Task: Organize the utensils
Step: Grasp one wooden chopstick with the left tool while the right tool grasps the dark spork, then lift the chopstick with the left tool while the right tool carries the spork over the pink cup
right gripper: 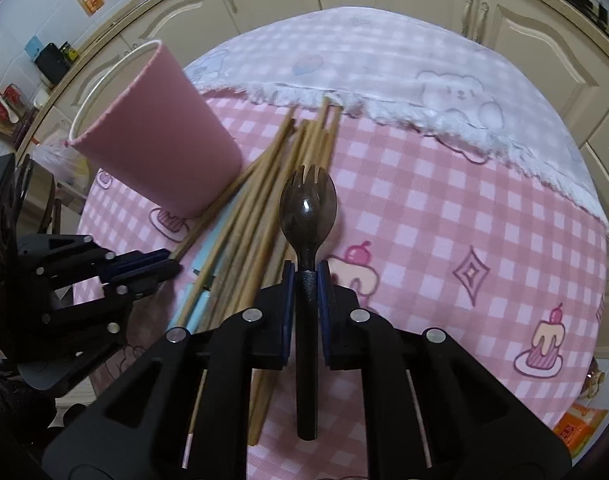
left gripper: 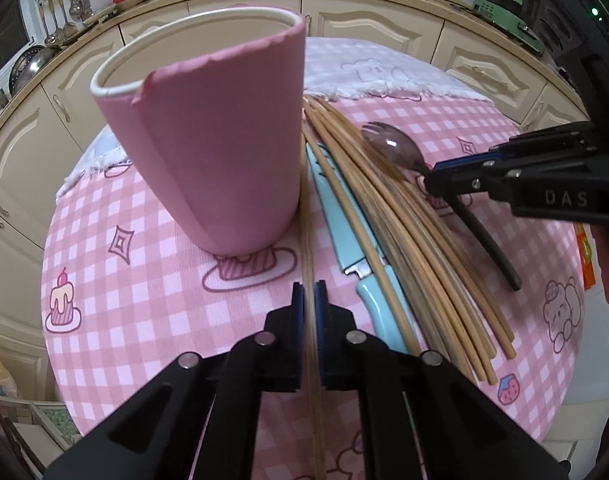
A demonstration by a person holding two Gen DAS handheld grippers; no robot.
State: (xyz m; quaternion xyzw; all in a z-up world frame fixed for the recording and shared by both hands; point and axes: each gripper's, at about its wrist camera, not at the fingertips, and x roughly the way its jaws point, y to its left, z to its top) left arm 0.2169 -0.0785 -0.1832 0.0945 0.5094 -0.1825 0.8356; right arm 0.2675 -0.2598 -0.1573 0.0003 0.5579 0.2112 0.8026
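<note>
Left gripper [left gripper: 309, 292] pinches one chopstick [left gripper: 309, 248] beside the cup [left gripper: 208, 140]; right gripper [right gripper: 307, 276] clamps the spork [right gripper: 307, 208], chopstick pile [right gripper: 256, 216] left of its jaws.

My left wrist camera looks forward along the left gripper [left gripper: 309, 300], low and close over the near edge of the pink checked tablecloth [left gripper: 144, 280], facing the cream cabinets [left gripper: 364, 24] past the far edge. My right wrist camera peers along the right gripper [right gripper: 306, 280] from slightly higher, facing the white cloth [right gripper: 384, 64] at the far edge. Both views share the pink cup [left gripper: 208, 140] [right gripper: 156, 136], the chopstick bundle [left gripper: 404, 220] [right gripper: 264, 208], the dark spork [left gripper: 392, 148] [right gripper: 307, 204] and each other's gripper.
</note>
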